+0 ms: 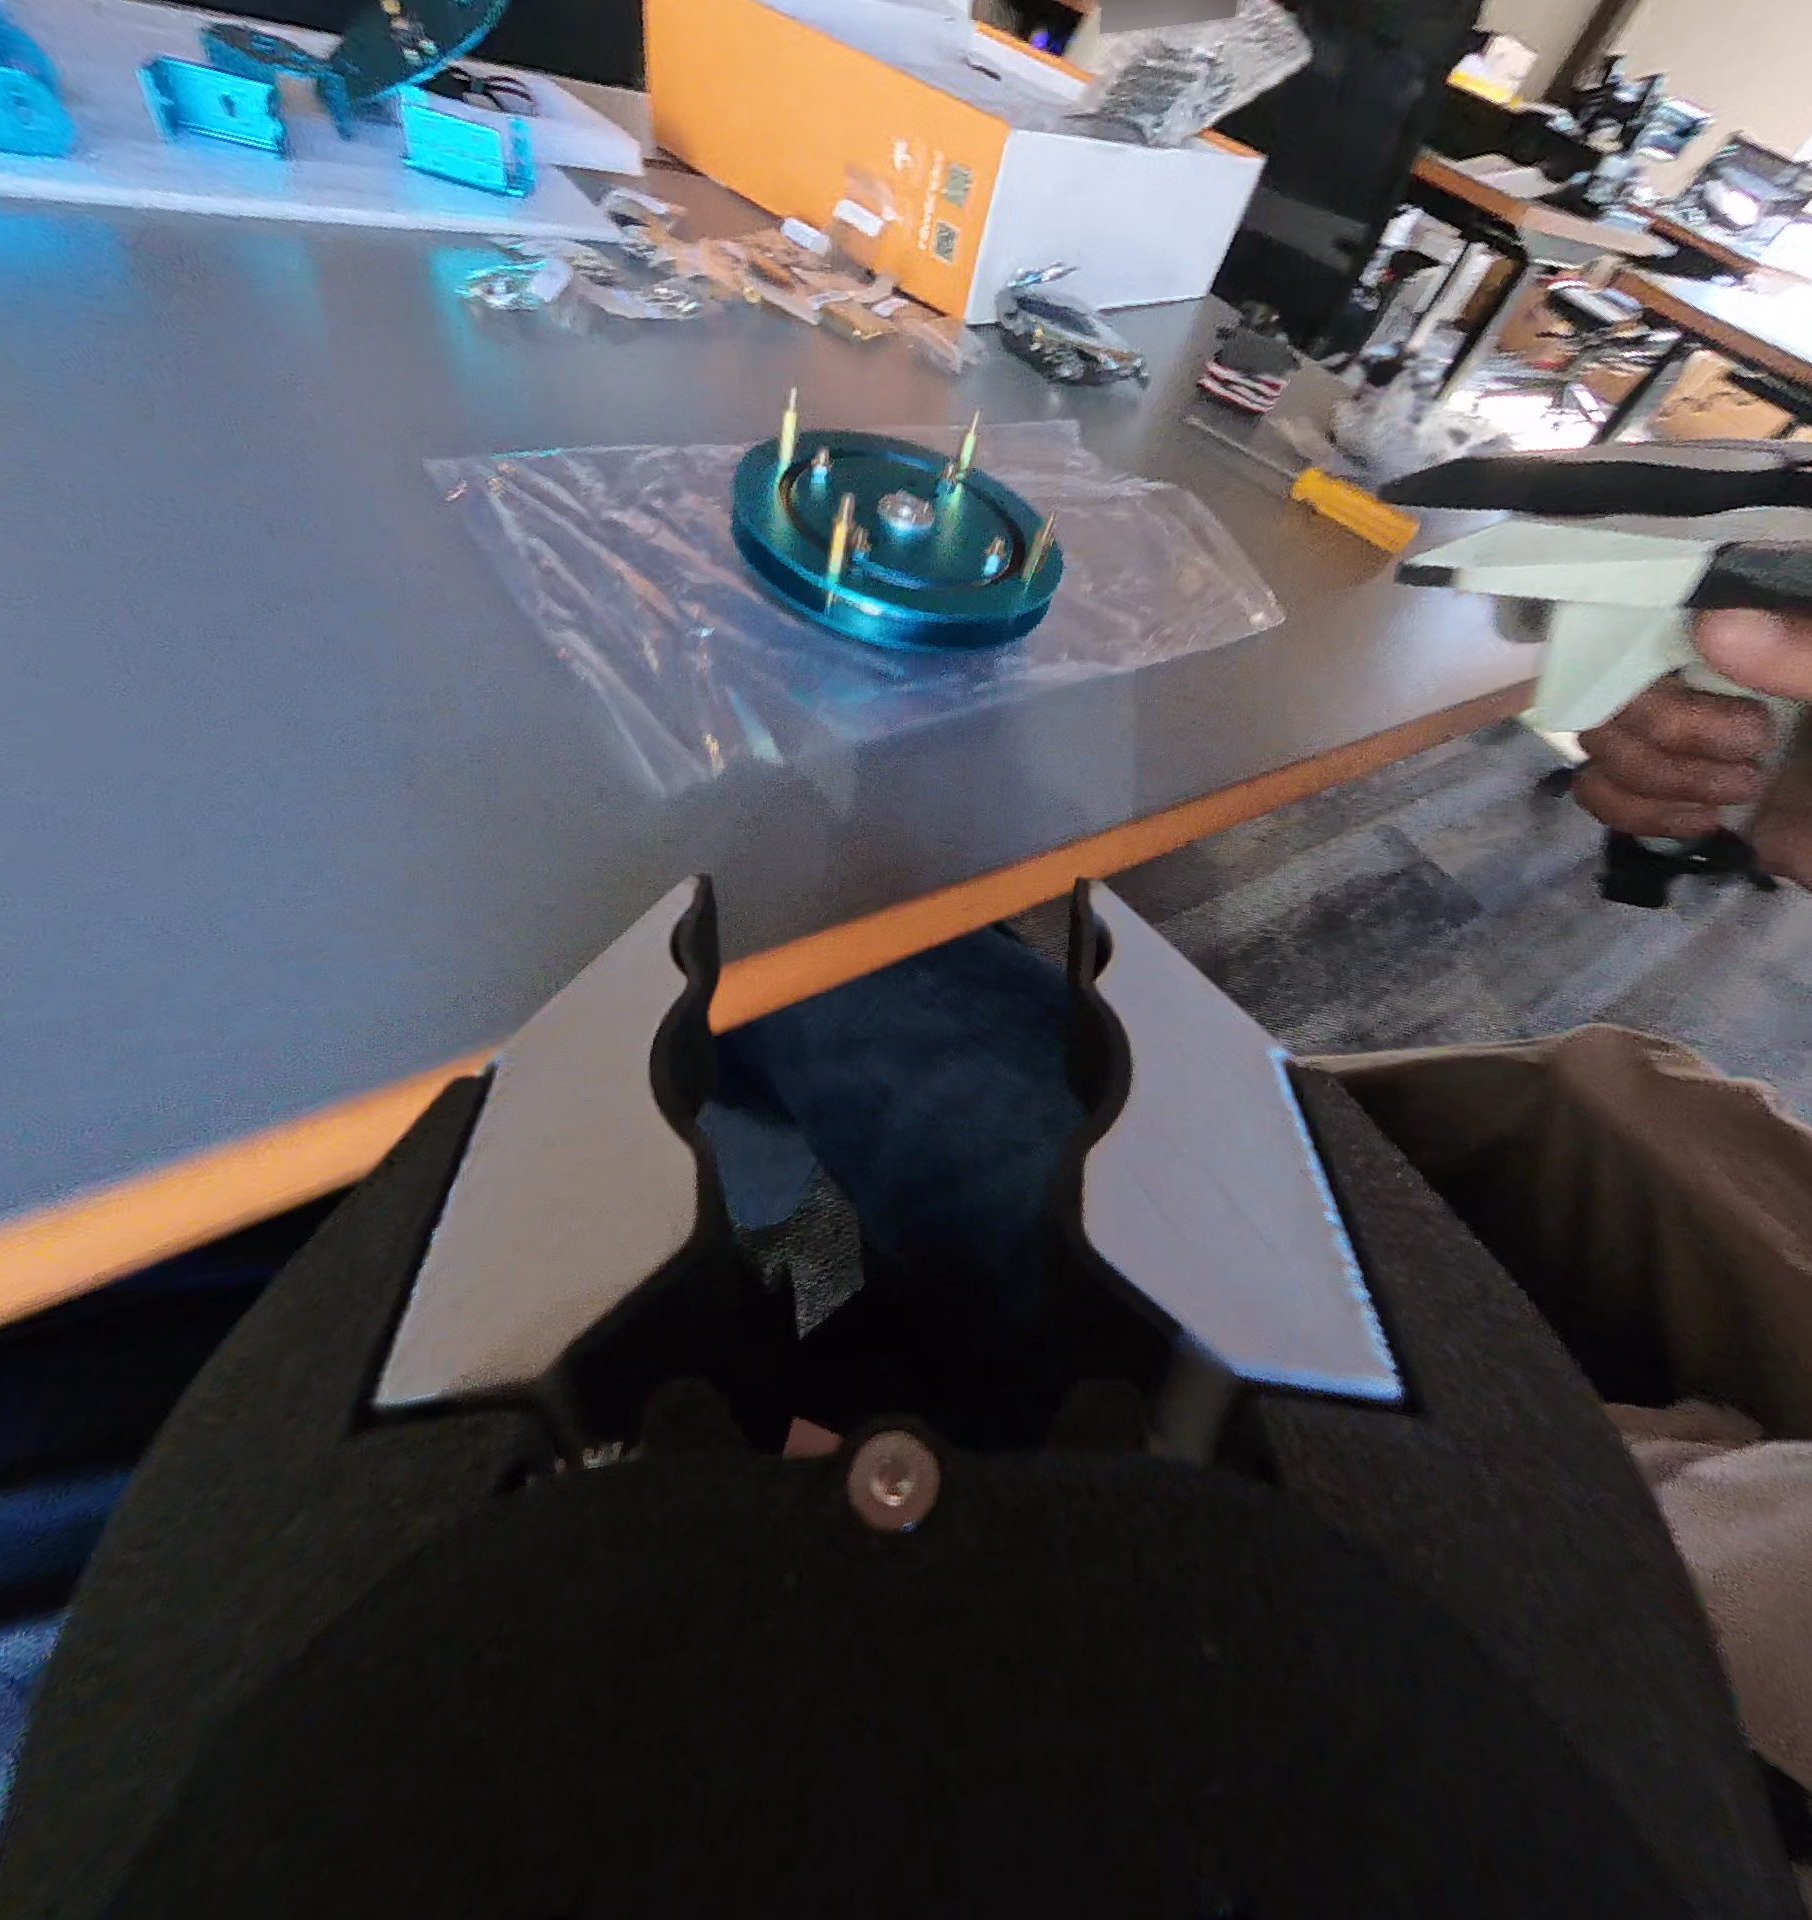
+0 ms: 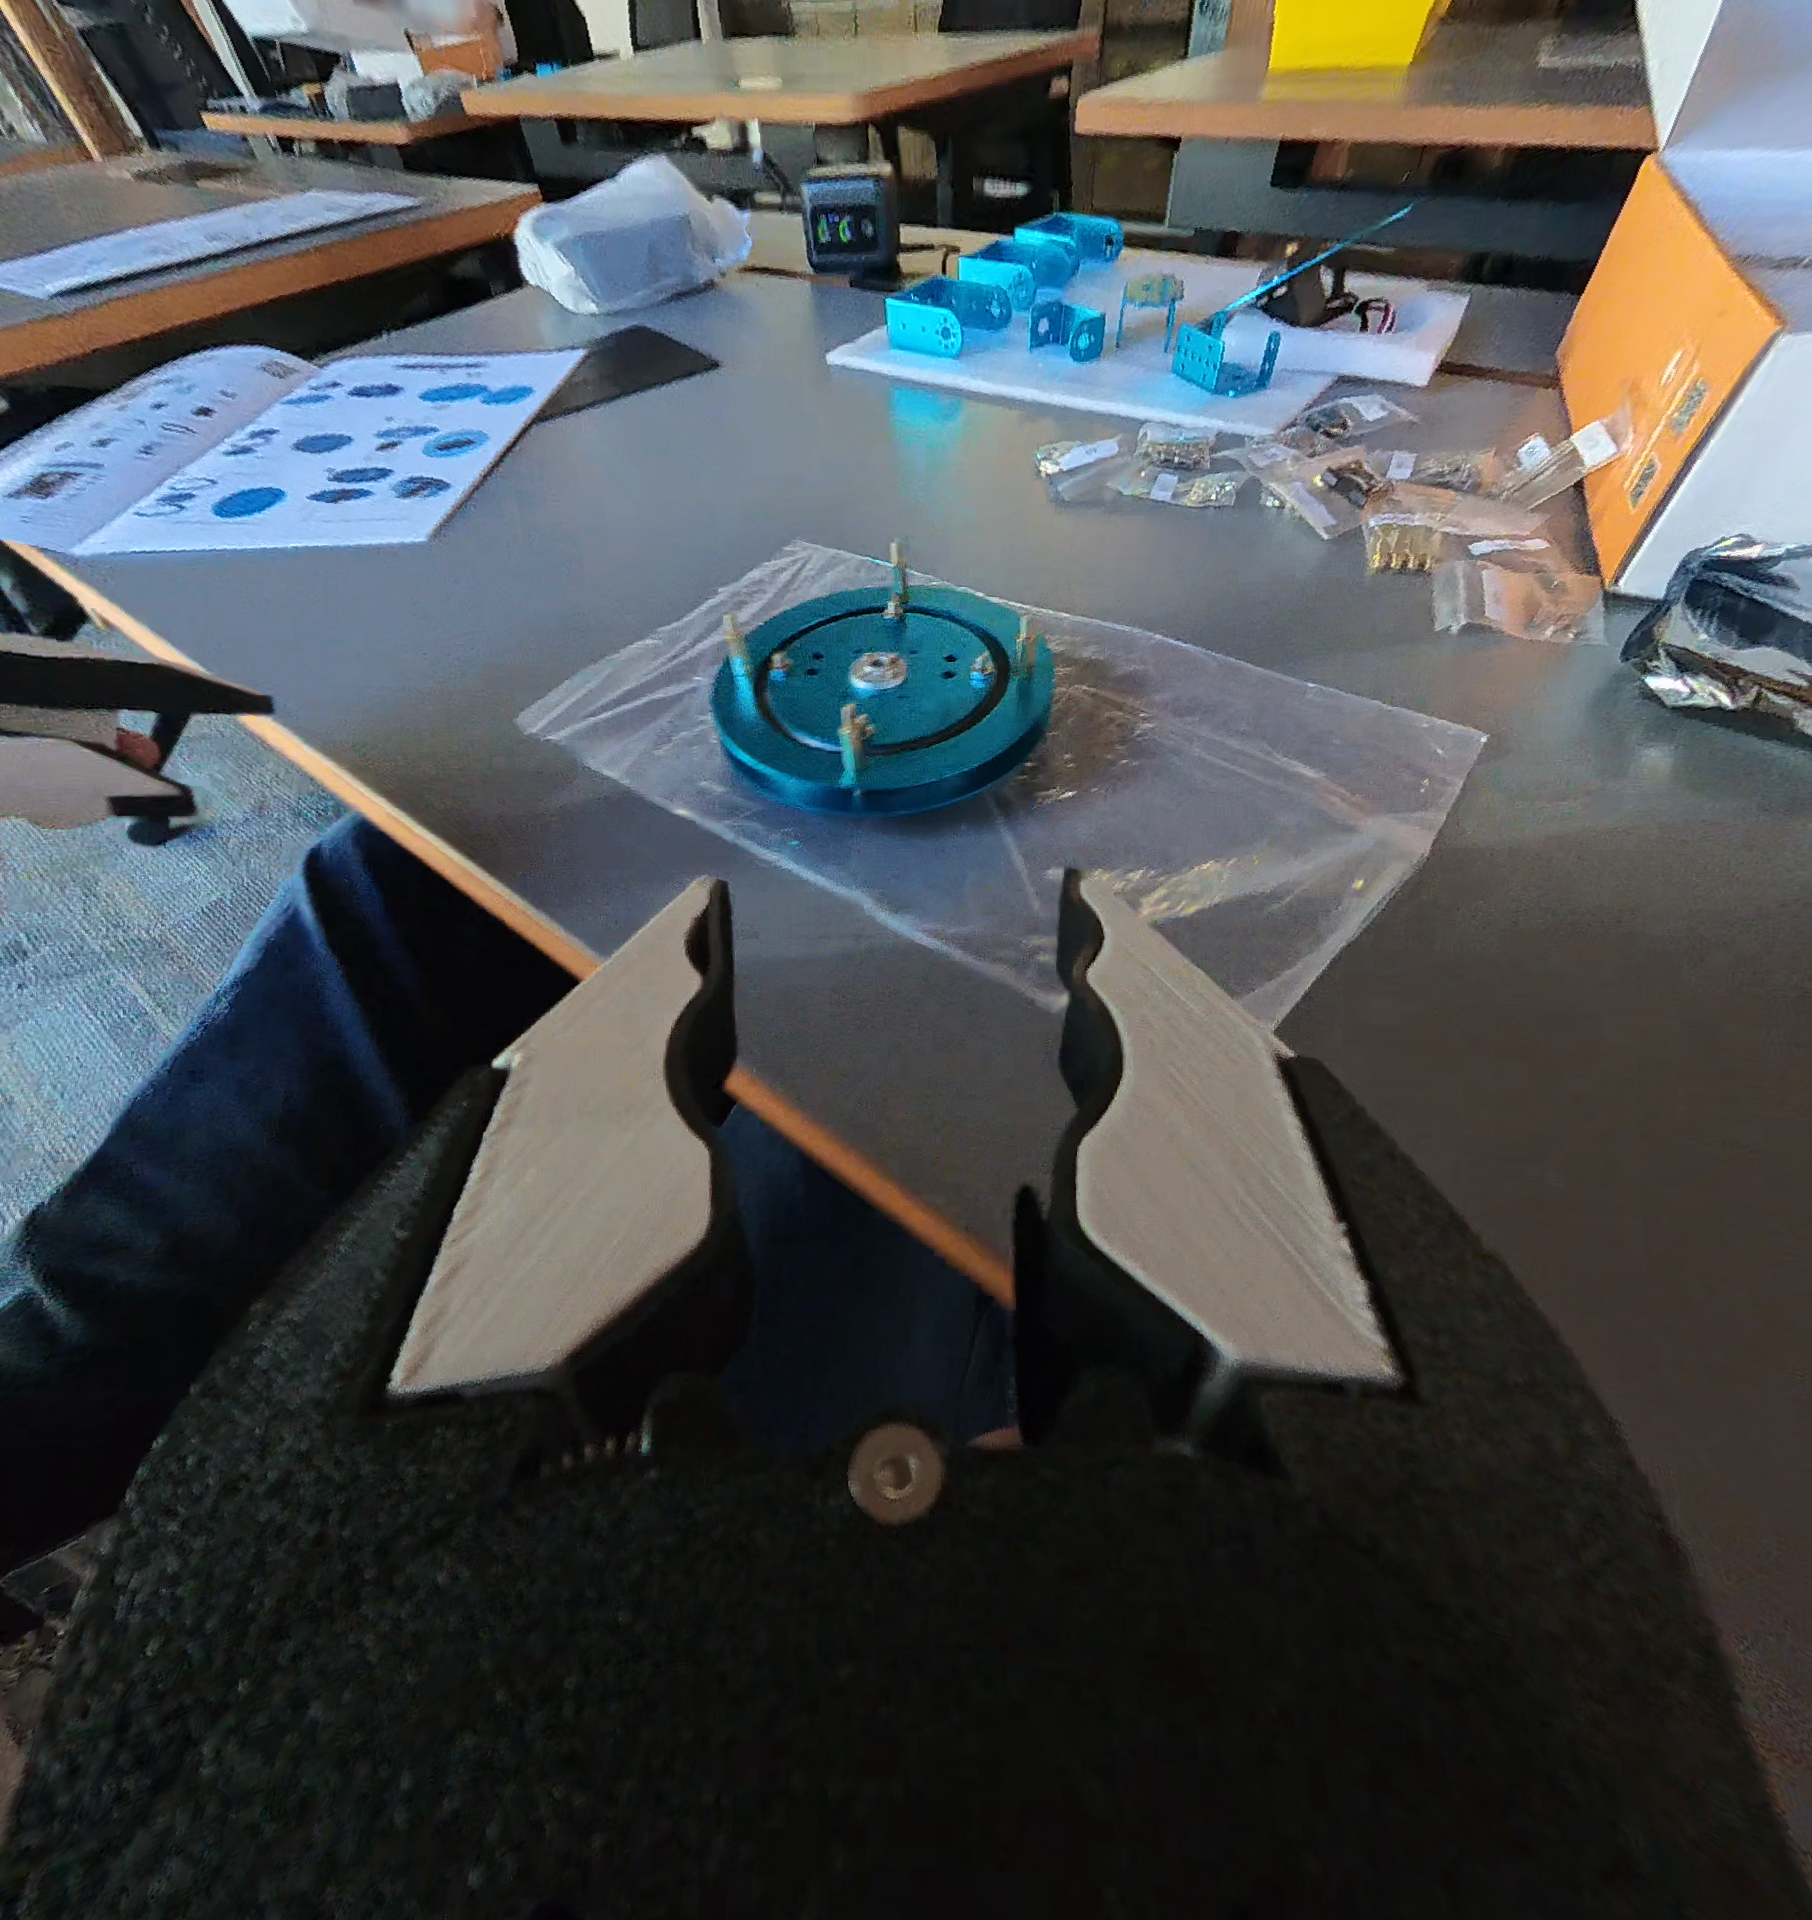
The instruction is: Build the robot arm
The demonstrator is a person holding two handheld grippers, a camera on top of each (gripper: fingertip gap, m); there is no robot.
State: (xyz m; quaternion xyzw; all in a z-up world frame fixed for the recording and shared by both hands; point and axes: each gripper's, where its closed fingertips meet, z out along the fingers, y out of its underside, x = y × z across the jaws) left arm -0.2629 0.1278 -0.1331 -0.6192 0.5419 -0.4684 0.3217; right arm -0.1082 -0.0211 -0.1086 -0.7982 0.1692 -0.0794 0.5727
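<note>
A round blue metal disc (image 1: 894, 551) with several upright brass standoffs lies on a clear plastic bag (image 1: 611, 582) on the grey table. It also shows in the right wrist view (image 2: 881, 717) on the bag (image 2: 1193, 831). My left gripper (image 1: 891, 904) is open and empty, held back over the table's front edge. My right gripper (image 2: 891, 914) is open and empty, just over the near edge, short of the bag. The right gripper also shows at the right of the left wrist view (image 1: 1421, 530), held by a hand. The left gripper shows at the left of the right wrist view (image 2: 195, 727).
An orange and white box (image 1: 881, 156) stands at the back, with small parts bags (image 2: 1349, 488) in front. Blue brackets (image 2: 1047, 312) sit on a white foam sheet. An instruction booklet (image 2: 289, 447), a silver foil bag (image 2: 1754, 644) and a yellow-handled tool (image 1: 1354, 507) lie on the table.
</note>
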